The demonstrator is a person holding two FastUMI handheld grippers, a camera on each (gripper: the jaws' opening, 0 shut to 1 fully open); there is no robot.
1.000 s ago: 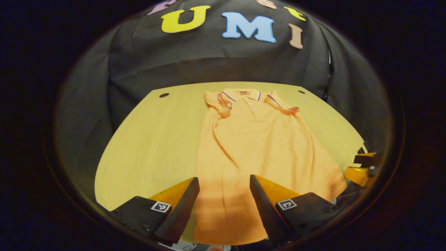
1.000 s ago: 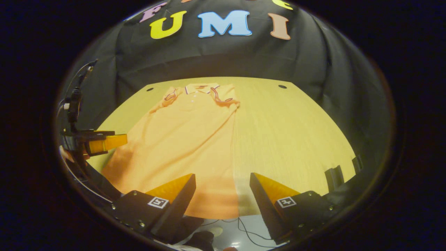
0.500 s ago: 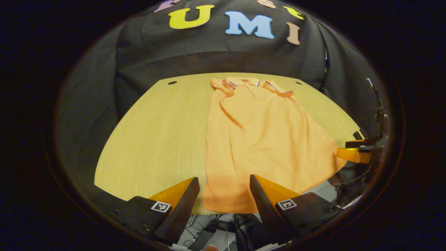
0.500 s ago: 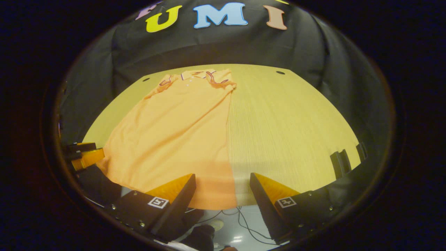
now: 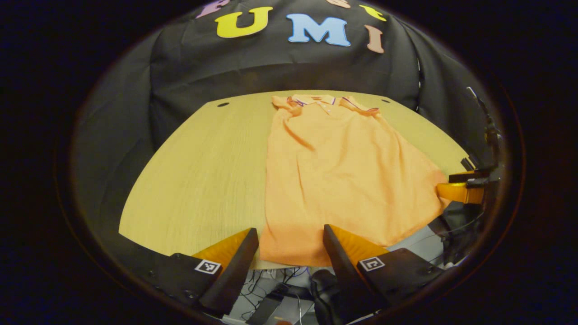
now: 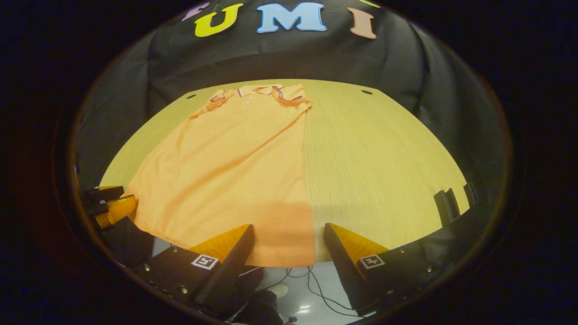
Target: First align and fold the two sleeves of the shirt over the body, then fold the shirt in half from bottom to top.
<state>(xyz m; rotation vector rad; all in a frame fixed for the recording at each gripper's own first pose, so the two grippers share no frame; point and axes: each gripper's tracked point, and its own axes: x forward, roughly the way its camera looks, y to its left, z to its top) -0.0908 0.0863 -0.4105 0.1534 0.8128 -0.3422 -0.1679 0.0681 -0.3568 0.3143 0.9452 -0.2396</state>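
Both sleeves look tucked in over the body up at twelve o'clock, so by my read we're into the second half: the bottom-to-top fold. The orange shirt (image 5: 343, 171) lies flat on the table (image 5: 198, 171), collar (image 5: 316, 100) at the far edge, hem (image 6: 280, 257) at the near edge, right at six o'clock.

Left gripper (image 5: 289, 243), jaws spread wide and holding nothing, hangs just short of the hem's left corner. Right gripper (image 6: 286, 241), jaws likewise apart and empty, sits at the hem's right corner, where cloth gives way to bare wood. In the left gripper view the right gripper appears again at three o'clock, close beside the shirt's edge.

To do this well, I'd say each gripper should bite its own corner, close to the edge, taking every layer of cloth. Lift both together, level, and carry the hem toward the collar at twelve o'clock at the same pace. Uneven hands would likely skew the fold; a shallow pinch could let one layer slip. The cloth is soft and will sag between the corners, so keep it lightly taut.
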